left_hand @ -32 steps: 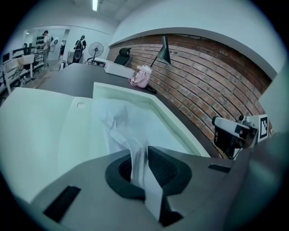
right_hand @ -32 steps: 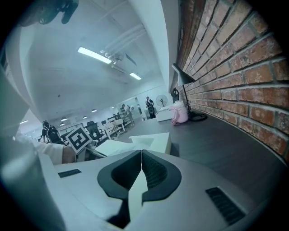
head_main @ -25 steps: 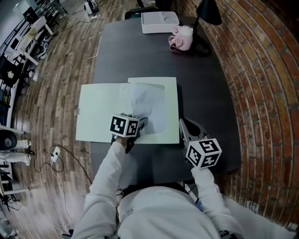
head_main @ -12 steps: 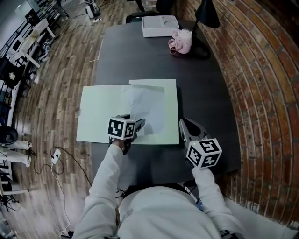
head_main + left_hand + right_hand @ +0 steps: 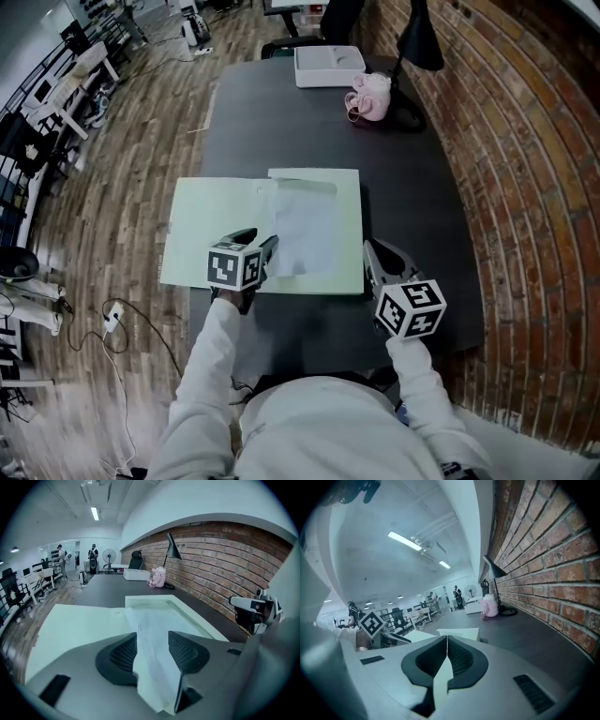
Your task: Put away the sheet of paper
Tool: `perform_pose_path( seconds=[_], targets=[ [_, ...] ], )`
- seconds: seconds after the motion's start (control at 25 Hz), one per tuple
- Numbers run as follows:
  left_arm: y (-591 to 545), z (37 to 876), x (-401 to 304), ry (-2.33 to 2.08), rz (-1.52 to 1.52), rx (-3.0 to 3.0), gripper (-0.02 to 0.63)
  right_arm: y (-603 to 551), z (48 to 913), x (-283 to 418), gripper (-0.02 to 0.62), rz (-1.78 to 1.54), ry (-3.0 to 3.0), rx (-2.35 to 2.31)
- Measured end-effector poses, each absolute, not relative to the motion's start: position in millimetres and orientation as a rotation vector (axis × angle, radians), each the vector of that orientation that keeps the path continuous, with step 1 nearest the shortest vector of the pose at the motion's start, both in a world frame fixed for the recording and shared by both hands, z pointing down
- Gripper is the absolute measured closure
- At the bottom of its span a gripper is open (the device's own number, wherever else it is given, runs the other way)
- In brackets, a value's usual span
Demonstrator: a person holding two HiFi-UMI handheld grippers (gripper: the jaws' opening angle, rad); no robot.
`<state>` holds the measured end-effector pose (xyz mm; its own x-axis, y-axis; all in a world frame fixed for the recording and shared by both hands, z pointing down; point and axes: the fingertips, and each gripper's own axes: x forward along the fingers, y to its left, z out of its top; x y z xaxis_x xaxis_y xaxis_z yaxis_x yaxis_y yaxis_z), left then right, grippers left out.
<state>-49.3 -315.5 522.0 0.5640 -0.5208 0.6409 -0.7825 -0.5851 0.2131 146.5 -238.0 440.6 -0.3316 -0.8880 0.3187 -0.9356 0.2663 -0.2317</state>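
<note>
Between left gripper [image 5: 153, 641] jaws, just closing, apart: sheet [image 5: 146, 617]; contact unclear.

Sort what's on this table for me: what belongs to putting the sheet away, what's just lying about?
Job: sheet of paper, on the open green folder; left gripper, jaws apart, just been closing slightly, sheet between them; right gripper, jaws together at the folder's edge.
Lying about: white tray, pink pouch, black desk lamp, all at the table's far end.
</note>
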Motion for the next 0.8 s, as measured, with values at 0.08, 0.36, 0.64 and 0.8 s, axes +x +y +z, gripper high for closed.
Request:
perform_pose_path(
  seconds=[0.08, 0.36, 0.64, 0.8],
  targets=[
    [-315.7, 513.9, -51.3, -1.063, 0.693, 2.34, 0.398, -238.4, 438.0, 144.7, 0.568, 0.567, -2.401, 1.738],
    [-311.4, 478.5, -58.8, -1.151, 0.568, 2.411, 0.474, -232.9, 428.5, 140.0, 0.568, 0.528, -2.408, 1.747],
    [-300.7, 445.4, -65.8, -1.235, 0.443, 2.495, 0.517, -227.3, 421.0, 137.3, 0.568, 0.488, -2.418, 1.761],
    [-293.0, 428.9, -67.5, -1.27, 0.373, 2.523, 0.542, -224.9, 415.9, 139.4, 0.568, 0.471, -2.425, 1.765]
  ],
)
